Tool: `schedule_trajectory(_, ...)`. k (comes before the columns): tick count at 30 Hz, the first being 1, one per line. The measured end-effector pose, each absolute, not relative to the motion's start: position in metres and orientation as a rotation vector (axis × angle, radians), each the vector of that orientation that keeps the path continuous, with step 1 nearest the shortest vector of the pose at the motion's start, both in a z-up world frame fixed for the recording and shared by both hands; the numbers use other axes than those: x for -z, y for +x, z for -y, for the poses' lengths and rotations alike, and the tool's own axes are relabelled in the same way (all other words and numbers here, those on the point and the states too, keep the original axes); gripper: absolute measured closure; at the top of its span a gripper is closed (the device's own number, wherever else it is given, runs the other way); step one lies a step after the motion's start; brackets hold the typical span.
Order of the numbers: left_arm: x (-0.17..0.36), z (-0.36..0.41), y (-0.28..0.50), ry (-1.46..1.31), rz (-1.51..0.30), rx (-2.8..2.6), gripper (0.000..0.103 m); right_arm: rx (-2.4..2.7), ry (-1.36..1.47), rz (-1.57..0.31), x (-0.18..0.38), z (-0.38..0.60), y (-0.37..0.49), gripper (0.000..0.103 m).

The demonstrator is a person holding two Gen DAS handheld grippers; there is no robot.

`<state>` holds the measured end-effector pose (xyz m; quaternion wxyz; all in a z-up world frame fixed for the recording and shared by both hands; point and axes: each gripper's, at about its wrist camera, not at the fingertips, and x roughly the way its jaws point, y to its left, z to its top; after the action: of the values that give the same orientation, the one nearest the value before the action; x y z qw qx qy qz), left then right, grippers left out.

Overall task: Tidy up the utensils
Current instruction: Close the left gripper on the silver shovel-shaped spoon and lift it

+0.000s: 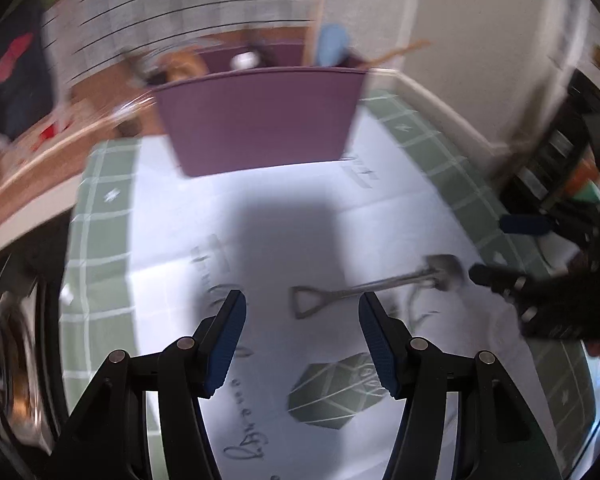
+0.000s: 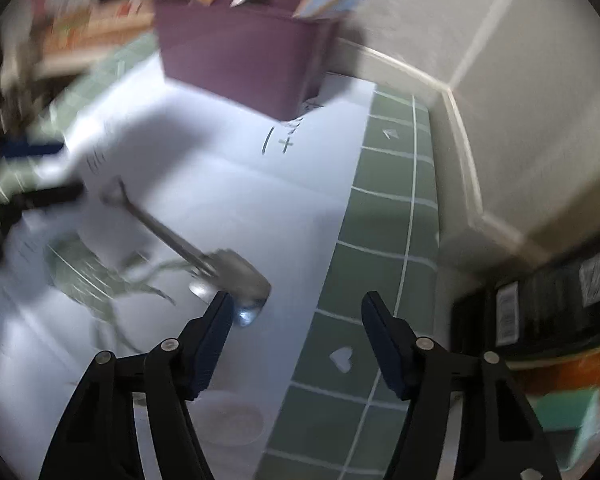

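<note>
Left wrist view: the left tool (image 1: 302,300) hangs over the cloth (image 1: 268,224) with its jaws apart and nothing between them. The spoon (image 1: 374,282), shaped like a small shovel, lies flat on the white middle of the cloth, just beyond the tool's right finger (image 1: 374,328). Its loop handle points toward the left tool and its bowl points away to the right. The right tool (image 1: 496,276) shows at the right edge, its dark tip just beside the spoon's bowl; whether they touch is unclear. A purple bin (image 1: 260,120) stands at the far end of the cloth, well apart from the spoon, with a blue utensil (image 1: 332,46) and wooden handles rising from it. The cloth has a green checked border and covers the desk (image 1: 32,176).

Right wrist view: the right tool (image 2: 296,300) is open and grips nothing. The spoon (image 2: 204,252) lies on the cloth (image 2: 236,184) with its bowl just beyond the tool's left finger (image 2: 214,332), not between the jaws, and its handle running away up and left. The bin (image 2: 240,52) stands beyond the spoon at the far end of the cloth. The left tool (image 2: 52,194) is a blurred dark shape at the left edge, near the spoon's handle end.
</note>
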<state>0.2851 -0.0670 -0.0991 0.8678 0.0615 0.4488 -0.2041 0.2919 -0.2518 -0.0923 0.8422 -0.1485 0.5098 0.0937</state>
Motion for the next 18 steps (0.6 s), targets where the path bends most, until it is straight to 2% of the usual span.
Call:
schedule_trajectory(3, 0.098, 0.086, 0.286, 0.178, -0.929, 0.554, 0.044, -0.283, -0.139, -1.119, 0.077, 0.273, 0.281, 0.038)
schedule_trajectory(7, 0.110, 0.129, 0.287, 0.344, -0.945, 0.730, 0.045, -0.269, -0.105, -1.143, 0.072, 0.285, 0.255, 0.038)
schedule_trajectory(10, 0.126, 0.147, 0.293, 0.444, -0.982, 0.731, 0.063, -0.248, -0.072, -1.162, 0.074, 0.293, 0.241, 0.038)
schedule_trajectory(14, 0.126, 0.132, 0.308, 0.371, -1.010, 0.638, 0.076, -0.251, -0.019, -1.192, 0.079, 0.301, 0.223, 0.038)
schedule_trajectory(18, 0.126, 0.105, 0.311, 0.311, -1.029, 0.518, 0.083, -0.322, 0.114, -1.235, 0.089, 0.288, 0.216, 0.038)
